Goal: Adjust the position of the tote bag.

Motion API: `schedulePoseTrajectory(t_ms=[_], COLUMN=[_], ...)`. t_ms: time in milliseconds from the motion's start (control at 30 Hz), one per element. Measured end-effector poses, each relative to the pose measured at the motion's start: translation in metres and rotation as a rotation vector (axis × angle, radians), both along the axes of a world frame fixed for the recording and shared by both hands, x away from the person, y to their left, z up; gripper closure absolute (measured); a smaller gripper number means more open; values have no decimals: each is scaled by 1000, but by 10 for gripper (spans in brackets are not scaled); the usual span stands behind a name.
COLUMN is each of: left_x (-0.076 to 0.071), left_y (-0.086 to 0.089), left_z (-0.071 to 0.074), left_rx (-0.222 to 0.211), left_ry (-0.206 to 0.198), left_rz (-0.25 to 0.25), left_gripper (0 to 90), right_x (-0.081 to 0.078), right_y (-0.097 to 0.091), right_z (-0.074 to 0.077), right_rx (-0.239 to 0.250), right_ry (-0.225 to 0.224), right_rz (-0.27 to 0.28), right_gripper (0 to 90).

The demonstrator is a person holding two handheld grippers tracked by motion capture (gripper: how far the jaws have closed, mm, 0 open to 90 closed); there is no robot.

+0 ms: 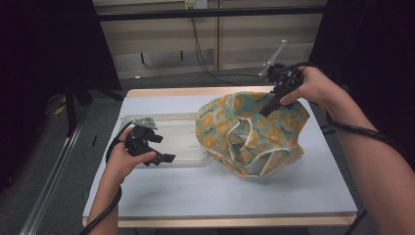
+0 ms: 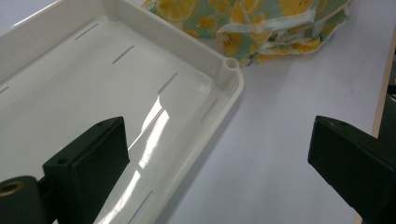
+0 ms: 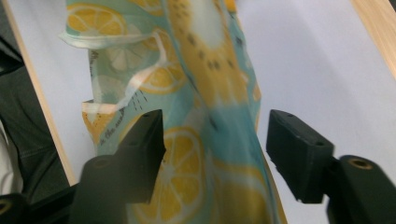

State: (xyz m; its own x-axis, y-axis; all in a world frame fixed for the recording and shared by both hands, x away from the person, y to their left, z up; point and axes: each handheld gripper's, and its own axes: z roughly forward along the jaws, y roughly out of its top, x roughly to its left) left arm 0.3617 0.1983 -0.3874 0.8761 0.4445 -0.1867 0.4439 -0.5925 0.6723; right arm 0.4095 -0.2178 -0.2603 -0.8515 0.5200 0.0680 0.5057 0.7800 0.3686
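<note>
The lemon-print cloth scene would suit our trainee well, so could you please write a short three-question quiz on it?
1. True or false: the lemon-print cloth lies wholly inside the white tray.
2. Which gripper has the cloth between its fingers? A) left gripper B) right gripper
3. Fill in: in the left gripper view, one finger sits over the tray and the other over the ____ table top.

Key
1. False: it rests mostly on the table, overlapping the tray's right end.
2. B: the fingers stand apart around the fabric, not closed.
3. White.
</note>
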Motion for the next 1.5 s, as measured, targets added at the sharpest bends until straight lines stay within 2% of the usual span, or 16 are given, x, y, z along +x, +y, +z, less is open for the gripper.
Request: schedulePoseTrajectory(t_ms=[233, 333, 367, 400, 533, 733, 1000, 1100, 1133, 1167, 1200, 1300, 1333, 1433, 1467, 1500], left_x=[7, 11, 13, 14, 18, 24, 28, 28, 31, 31, 30, 32, 32, 31, 32, 32], left_y=[-15, -23, -29, -32, -41, -55, -67, -71, -72, -72, -75, -79, -82, -87, -88, -90], left_z=[5, 5, 8, 9, 13, 19, 24, 27, 28, 28, 27, 29, 29, 29, 30, 29], left_rx=[0, 14, 18, 2, 2, -30, 8, 7, 27, 27, 6, 3, -14, -7, 13, -9], left_ry=[0, 1, -9, -11, -28, -32, -51, -64, -72, -72, -60, -67, -61, -68, -69, -66], left_rz=[-29, -36, -49, -60, -90, -72, -95, -85, -115, -115, -102, -125, -118, -136, -152, -152], left_gripper=[46, 36, 31, 31, 21, 21, 56, 91, 125, 132, 132, 204, 233, 280, 291, 389], right_x=[-12, -18, -22, -24, -31, -41, -55, -60, -63, -63, -64, -69, -71, -72, -73, -75], right_y=[-14, -22, -28, -29, -37, -48, -64, -68, -69, -69, -70, -71, -70, -71, -71, -70], right_z=[3, 5, 7, 8, 10, 13, 14, 13, 13, 13, 13, 12, 11, 9, 9, 8], right_rx=[5, -2, 18, 20, 27, 35, 61, 60, 60, 60, 60, 63, 62, 67, 66, 66], right_ry=[-12, -23, -32, -33, -48, -50, -66, -63, -67, -67, -73, -71, -67, -68, -70, -67], right_rz=[-60, -105, -141, -157, -181, -247, -294, -302, -303, -303, -300, -319, -331, -336, -338, -330], right_gripper=[340, 336, 335, 335, 321, 308, 309, 308, 308, 308, 309, 332, 382, 401, 414, 429])
